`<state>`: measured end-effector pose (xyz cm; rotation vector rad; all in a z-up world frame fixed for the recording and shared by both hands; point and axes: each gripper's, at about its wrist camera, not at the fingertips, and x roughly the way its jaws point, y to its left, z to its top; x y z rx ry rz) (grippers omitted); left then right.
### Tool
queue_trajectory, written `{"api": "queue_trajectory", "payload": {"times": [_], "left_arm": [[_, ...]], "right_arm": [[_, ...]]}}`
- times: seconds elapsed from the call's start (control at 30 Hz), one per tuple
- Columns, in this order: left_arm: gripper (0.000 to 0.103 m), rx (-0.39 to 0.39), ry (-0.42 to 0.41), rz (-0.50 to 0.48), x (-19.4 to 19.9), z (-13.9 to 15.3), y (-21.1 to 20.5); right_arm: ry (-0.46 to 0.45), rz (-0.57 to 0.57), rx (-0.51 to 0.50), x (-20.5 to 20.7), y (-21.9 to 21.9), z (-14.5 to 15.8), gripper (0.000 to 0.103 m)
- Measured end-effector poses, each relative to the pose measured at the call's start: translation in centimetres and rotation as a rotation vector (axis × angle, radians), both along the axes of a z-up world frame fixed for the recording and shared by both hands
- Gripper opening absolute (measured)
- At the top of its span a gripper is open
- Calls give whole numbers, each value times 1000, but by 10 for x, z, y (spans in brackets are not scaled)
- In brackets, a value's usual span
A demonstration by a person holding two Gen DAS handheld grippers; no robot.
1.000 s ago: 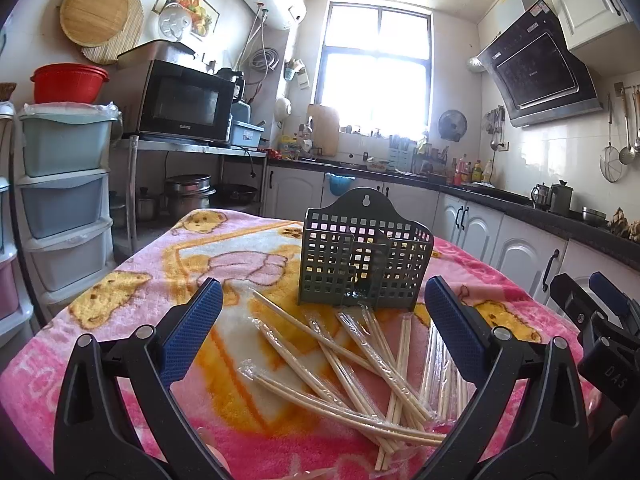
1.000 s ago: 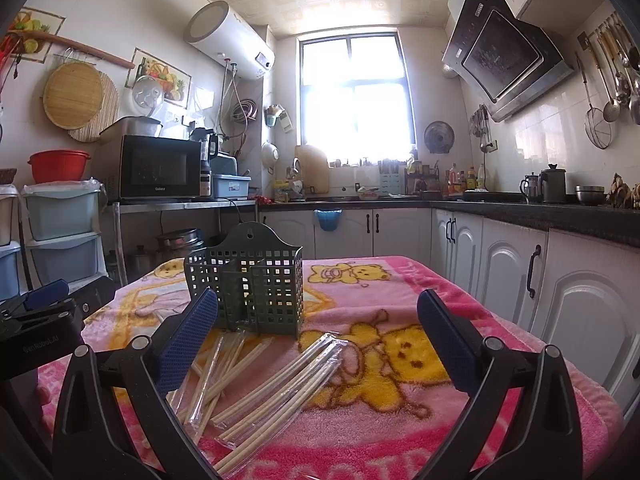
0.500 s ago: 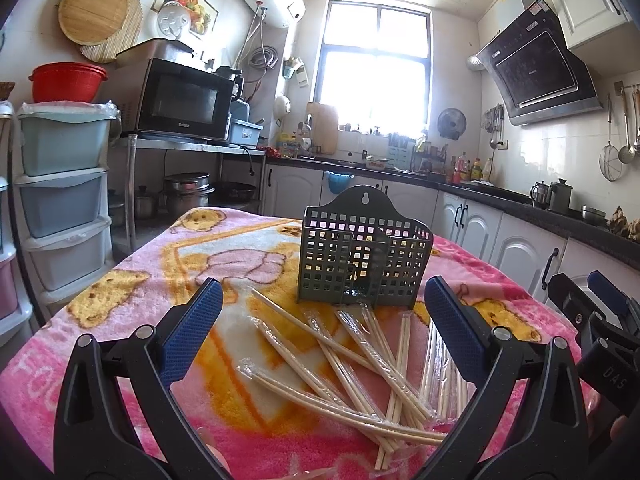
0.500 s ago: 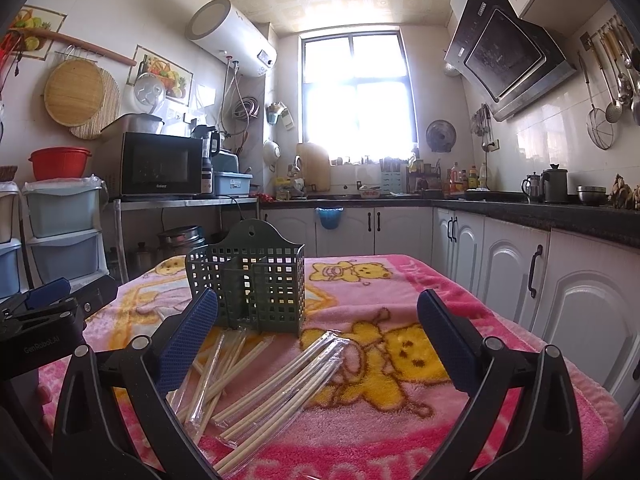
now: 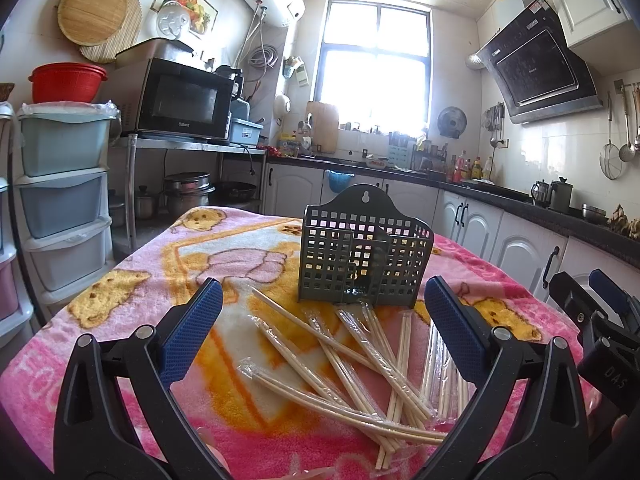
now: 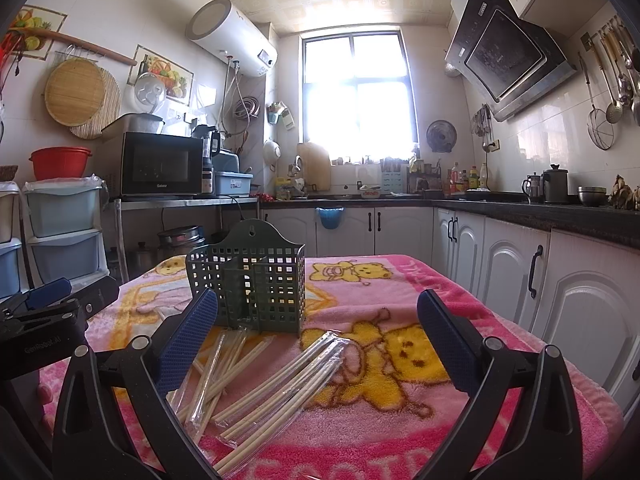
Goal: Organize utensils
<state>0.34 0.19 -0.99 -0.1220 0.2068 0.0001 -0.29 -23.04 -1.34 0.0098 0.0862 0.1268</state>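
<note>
A dark green perforated utensil holder (image 5: 365, 249) stands upright and empty on the table; it also shows in the right wrist view (image 6: 251, 280). Several plastic-wrapped chopstick pairs (image 5: 352, 364) lie scattered in front of it, also seen in the right wrist view (image 6: 276, 384). My left gripper (image 5: 320, 328) is open and empty, held above the near side of the chopsticks. My right gripper (image 6: 318, 336) is open and empty, above the wrapped chopsticks to the right of the holder. Each gripper shows at the edge of the other's view.
A pink cartoon-bear blanket (image 5: 120, 312) covers the table, also in the right wrist view (image 6: 420, 292). Stacked plastic drawers (image 5: 60, 184) stand to the left, white cabinets (image 6: 520, 272) close to the table's right edge. A microwave (image 5: 180, 100) sits on a shelf behind.
</note>
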Motion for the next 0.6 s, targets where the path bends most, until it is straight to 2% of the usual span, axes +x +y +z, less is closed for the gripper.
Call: {"api": "queue_trajectory", "payload": {"times": [0.4,0.6], "left_arm": [[93,-3,0,4,0,0,2],[93,-22,7,25,1,2,11]], "right_arm": [[4,6,-1,0,0,-1,97],[36,54,-19,8,6,2,97]]}}
